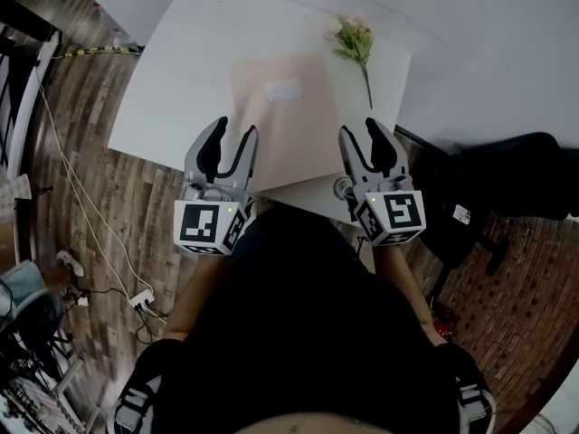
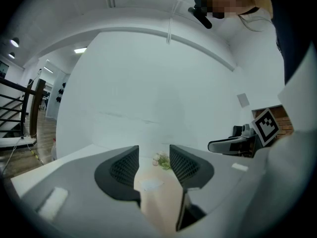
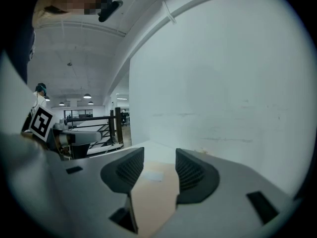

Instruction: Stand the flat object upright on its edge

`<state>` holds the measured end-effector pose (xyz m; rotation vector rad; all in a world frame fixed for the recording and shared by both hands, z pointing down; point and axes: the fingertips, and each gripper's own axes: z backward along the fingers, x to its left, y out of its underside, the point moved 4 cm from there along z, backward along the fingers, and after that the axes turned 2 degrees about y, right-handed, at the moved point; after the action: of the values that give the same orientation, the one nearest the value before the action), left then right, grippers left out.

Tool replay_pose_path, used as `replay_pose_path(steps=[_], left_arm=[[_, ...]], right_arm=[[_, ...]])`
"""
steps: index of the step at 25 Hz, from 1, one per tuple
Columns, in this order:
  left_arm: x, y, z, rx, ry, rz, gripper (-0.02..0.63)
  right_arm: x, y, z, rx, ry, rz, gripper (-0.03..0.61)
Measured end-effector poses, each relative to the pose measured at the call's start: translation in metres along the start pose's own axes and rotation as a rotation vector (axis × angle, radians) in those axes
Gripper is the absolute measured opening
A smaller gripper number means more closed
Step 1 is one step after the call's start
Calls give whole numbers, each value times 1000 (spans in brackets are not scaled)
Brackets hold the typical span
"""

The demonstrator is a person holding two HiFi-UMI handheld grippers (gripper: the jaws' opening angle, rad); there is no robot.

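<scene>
A flat tan sheet-like object (image 1: 285,120) with a small white label (image 1: 283,89) lies flat on the white table (image 1: 190,52). My left gripper (image 1: 235,129) hovers at the object's near left corner, jaws apart with nothing between them. At the near right edge my right gripper (image 1: 359,128) stands likewise, jaws apart and empty. In the left gripper view the tan object (image 2: 158,197) shows below and beyond the open left gripper (image 2: 154,155). The right gripper view shows the same object (image 3: 153,195) beneath the open right gripper (image 3: 159,157).
A sprig of pale flowers (image 1: 355,42) lies on the table past the object's far right corner. A black office chair (image 1: 507,179) stands to the right of the table. Cables and a power strip (image 1: 142,298) lie on the wooden floor at the left.
</scene>
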<state>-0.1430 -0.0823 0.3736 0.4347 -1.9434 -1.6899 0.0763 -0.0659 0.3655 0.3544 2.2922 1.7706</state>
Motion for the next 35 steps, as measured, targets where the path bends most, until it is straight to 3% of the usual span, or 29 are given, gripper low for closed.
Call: replay_pose_path(steps=[10,15,22,31,35], left_arm=[[11,7,-18,58,-50,42,179],[11,19,-18,83,-80,57,179],[11,49,-31,197,-60,80,201],[26,105,-41,329,-38,190,262],[34,129,-48,397,-17,284,337]], right_arm=[[-16,10,-34,52,-68,-10,172],[-22,33,-41,93,-109,-9,176],[-35,63,-62,159,-183,-20,193],[-45,100,-87,313,-248,-48,238],[-52,117,-96,399,-280,-87,271]])
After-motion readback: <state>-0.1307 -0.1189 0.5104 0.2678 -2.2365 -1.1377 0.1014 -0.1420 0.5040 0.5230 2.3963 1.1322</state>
